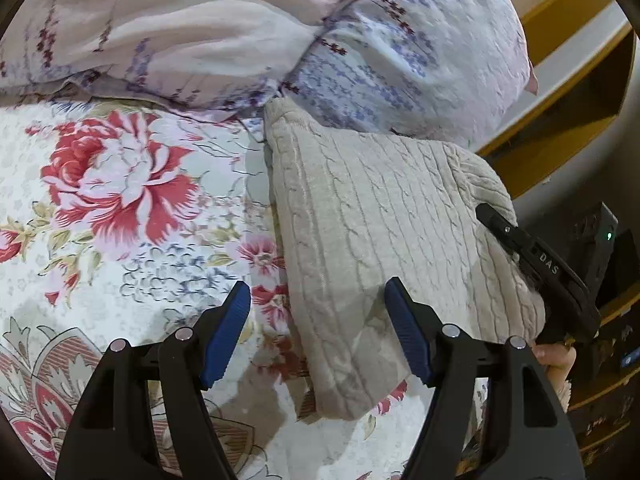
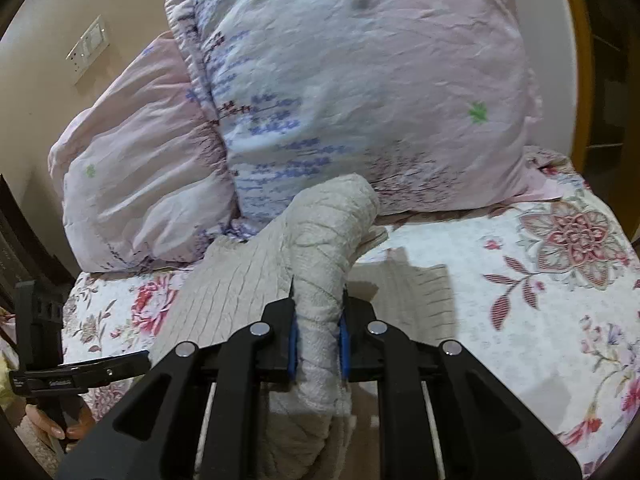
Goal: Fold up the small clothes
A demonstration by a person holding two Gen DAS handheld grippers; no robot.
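The beige knit sweater lies on the floral bed, its far end against the pillows. The right gripper has its jaws clamped on a bunched sleeve or edge, raised off the bed, likely to carry it over the body as a fold. The left gripper hovers at the sweater's near left edge, jaws apart and gripping nothing, probably ready to pin or take that side.

Legible text: "DAS" in pale capitals | carrier: black finger of the right tongs, left wrist view | right wrist view: none legible
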